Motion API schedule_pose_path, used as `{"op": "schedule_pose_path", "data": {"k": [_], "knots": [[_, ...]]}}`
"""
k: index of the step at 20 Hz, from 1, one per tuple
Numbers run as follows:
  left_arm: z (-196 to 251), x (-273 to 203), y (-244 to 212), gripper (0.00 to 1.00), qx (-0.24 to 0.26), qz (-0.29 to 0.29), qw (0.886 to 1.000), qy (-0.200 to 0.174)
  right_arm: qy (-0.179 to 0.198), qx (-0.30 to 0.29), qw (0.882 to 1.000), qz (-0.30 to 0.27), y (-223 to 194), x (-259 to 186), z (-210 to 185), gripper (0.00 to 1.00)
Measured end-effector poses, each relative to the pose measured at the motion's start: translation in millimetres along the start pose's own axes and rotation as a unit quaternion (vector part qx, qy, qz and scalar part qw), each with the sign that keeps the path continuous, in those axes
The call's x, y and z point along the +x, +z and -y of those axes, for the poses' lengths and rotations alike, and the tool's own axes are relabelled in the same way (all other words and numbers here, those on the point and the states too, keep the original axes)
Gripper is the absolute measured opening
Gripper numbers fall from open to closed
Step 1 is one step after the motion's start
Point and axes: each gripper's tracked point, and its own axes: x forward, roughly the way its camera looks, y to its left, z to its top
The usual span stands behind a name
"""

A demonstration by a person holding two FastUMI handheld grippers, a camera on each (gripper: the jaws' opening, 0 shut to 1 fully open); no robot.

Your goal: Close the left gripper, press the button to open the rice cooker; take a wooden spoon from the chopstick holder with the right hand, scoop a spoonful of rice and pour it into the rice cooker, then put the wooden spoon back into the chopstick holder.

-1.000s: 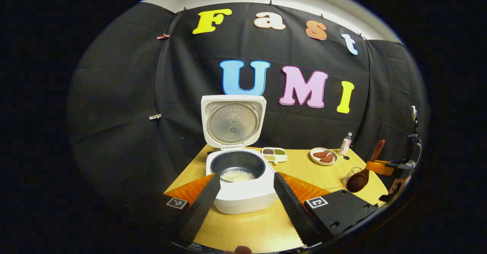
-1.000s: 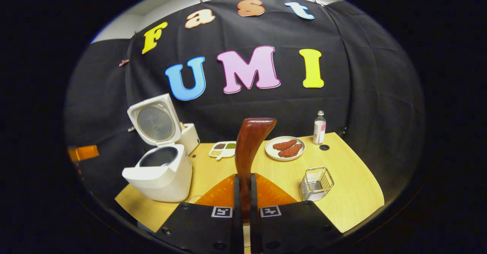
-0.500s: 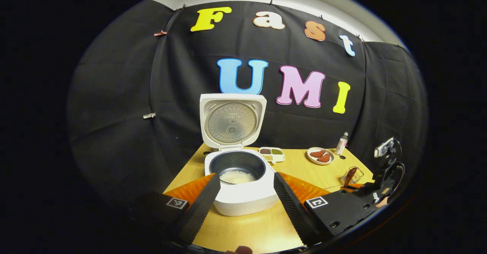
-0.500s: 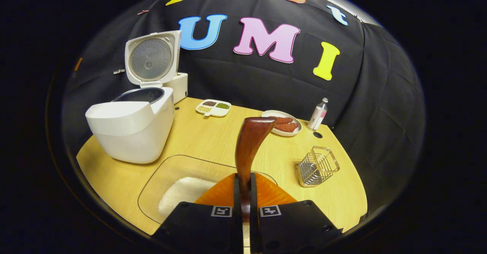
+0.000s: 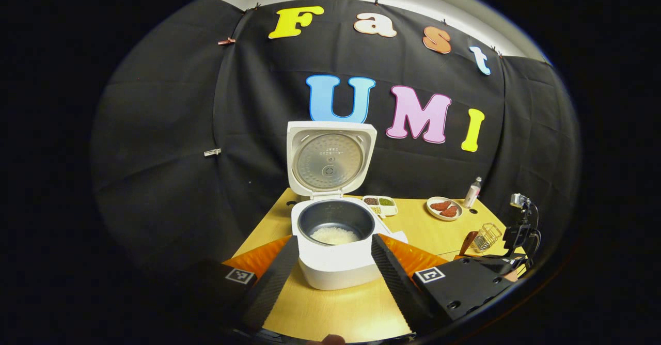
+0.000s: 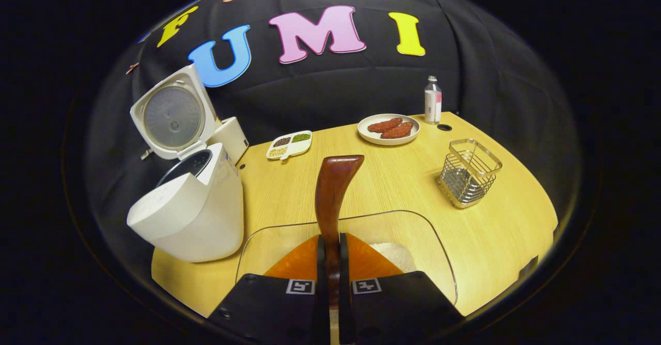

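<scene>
The white rice cooker [image 5: 335, 262] stands with its lid [image 5: 330, 159] up and a little rice in its dark pot [image 5: 334, 229]. My left gripper [image 5: 334, 240] is open just in front of it, one finger on either side. My right gripper [image 6: 330, 241] is shut on the wooden spoon [image 6: 334, 190], whose handle end points forward; the bowl is hidden beneath the gripper. It hovers over a clear tray [image 6: 361, 216] holding white rice [image 6: 395, 252]. The wire chopstick holder [image 6: 469, 172] stands to the right. In the left gripper view the right gripper [image 5: 508, 254] is low at the far right.
A plate of red meat pieces [image 6: 388, 128], a small bottle [image 6: 433, 99] and a sectioned dish of grains [image 6: 289, 144] sit along the back of the wooden table [image 6: 496, 231]. The cooker [image 6: 191, 216] is left of the tray.
My right gripper has tipped down and come over the rice tray with the spoon still in it. My left gripper has stayed open in front of the cooker, shifting only slightly.
</scene>
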Motion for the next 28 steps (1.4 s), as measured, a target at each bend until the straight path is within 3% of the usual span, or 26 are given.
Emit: {"op": "schedule_pose_path", "data": {"k": [5, 9, 14, 20, 28], "knots": [[3.3, 0.5, -0.6, 0.95, -0.011, -0.002, 1.0, 0.0, 0.034, 0.085, 0.996, -0.017, -3.9, -0.3, -2.1, 0.12], [8.9, -2.4, 2.8, 0.94, -0.005, 0.004, 1.0, -0.003, 0.048, 0.174, 0.983, -0.025, -4.0, -7.3, 16.2, 0.12], [11.9, -8.6, 2.4, 0.95, -0.006, 0.006, 1.0, -0.001, 0.054, 0.236, 0.97, -0.007, 6.7, -24.1, 45.2, 0.11], [16.3, -14.6, -1.2, 0.95, 0.003, 0.008, 1.0, 0.0, 0.076, 0.291, 0.954, 0.009, 28.3, -43.7, 64.5, 0.11], [25.5, -16.1, -4.0, 0.95, 0.003, 0.009, 1.0, -0.006, 0.129, 0.34, 0.931, 0.032, 79.9, -72.6, 46.1, 0.11]]}}
